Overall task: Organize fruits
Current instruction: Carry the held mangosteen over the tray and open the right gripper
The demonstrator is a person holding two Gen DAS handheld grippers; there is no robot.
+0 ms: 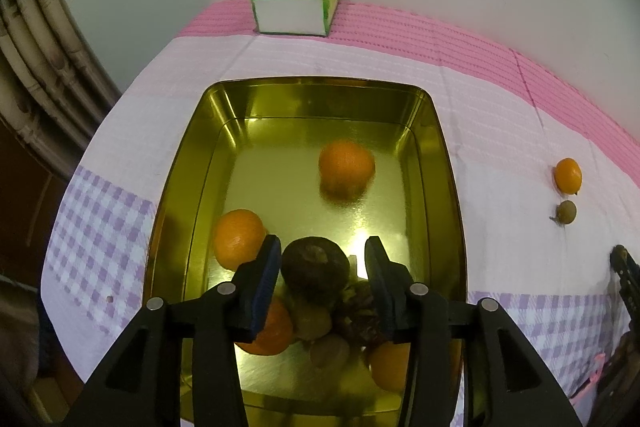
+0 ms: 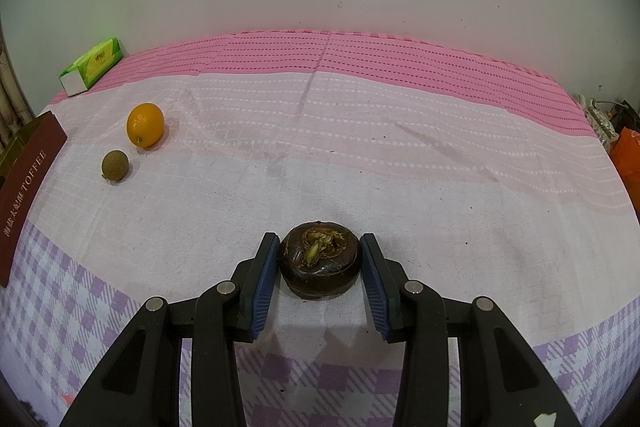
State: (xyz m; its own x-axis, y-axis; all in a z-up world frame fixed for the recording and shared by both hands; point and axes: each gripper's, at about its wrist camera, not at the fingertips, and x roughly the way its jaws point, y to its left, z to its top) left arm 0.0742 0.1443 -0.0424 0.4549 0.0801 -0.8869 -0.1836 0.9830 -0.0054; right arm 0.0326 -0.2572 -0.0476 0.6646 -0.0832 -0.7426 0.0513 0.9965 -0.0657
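Note:
In the left wrist view a gold tin tray [image 1: 188,163] holds several oranges [image 1: 346,167], brown round fruits and small greenish ones. My left gripper [image 1: 320,267] is open above the tray; a dark brown round fruit [image 1: 314,269] sits between its jaws, touching only the left pad. In the right wrist view my right gripper [image 2: 319,263] straddles a dark brown water chestnut [image 2: 319,261] resting on the cloth, jaws open with small gaps. An orange [image 2: 145,125] and a small green-brown fruit [image 2: 115,166] lie at far left; both also show in the left view, the orange [image 1: 567,175] above the small fruit [image 1: 566,212].
A green tissue pack [image 1: 296,5] stands at the table's back edge by the wall, also in the right view [image 2: 92,65]. The tin's red "TOFFEE" side [image 2: 28,187] is at the right view's left edge. Clutter [image 2: 624,143] sits past the table's right end.

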